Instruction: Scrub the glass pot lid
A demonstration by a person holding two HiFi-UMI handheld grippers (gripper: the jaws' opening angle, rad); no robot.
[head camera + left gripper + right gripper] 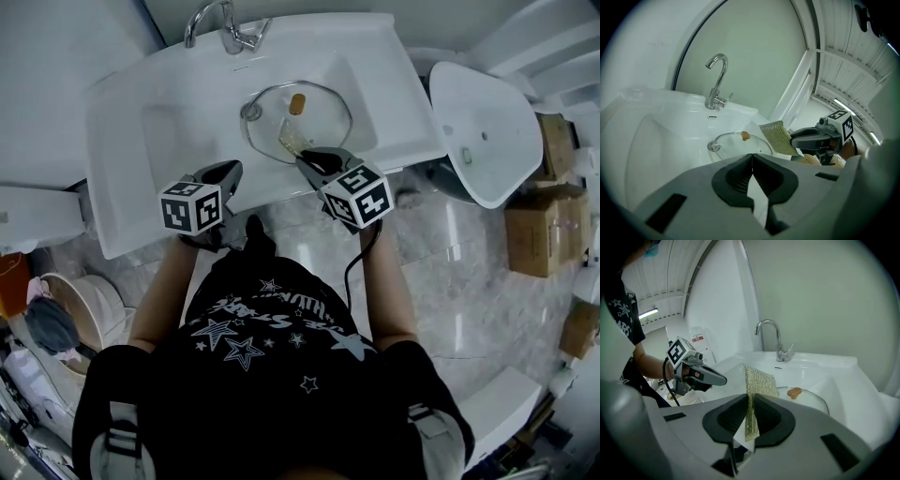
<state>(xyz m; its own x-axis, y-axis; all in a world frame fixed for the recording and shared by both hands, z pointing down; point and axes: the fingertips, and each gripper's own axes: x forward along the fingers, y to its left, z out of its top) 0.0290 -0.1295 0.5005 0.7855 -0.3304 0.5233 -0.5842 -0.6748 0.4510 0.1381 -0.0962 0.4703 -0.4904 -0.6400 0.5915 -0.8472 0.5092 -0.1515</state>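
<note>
While the right gripper (750,416) pinches the scrub pad (760,380), rub it flat over the glass lid (328,117). The jaws of the left gripper (752,163) are closed on nothing.

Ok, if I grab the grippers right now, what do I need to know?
Left gripper: shut, empty, by the front rim of the sink.
Right gripper: shut on the scouring pad, held upright near the lid's front edge.
Glass lid: lying in the sink, knob up.
Done: pad is in hand; no suds show.
Left: scrub the lid.
</note>
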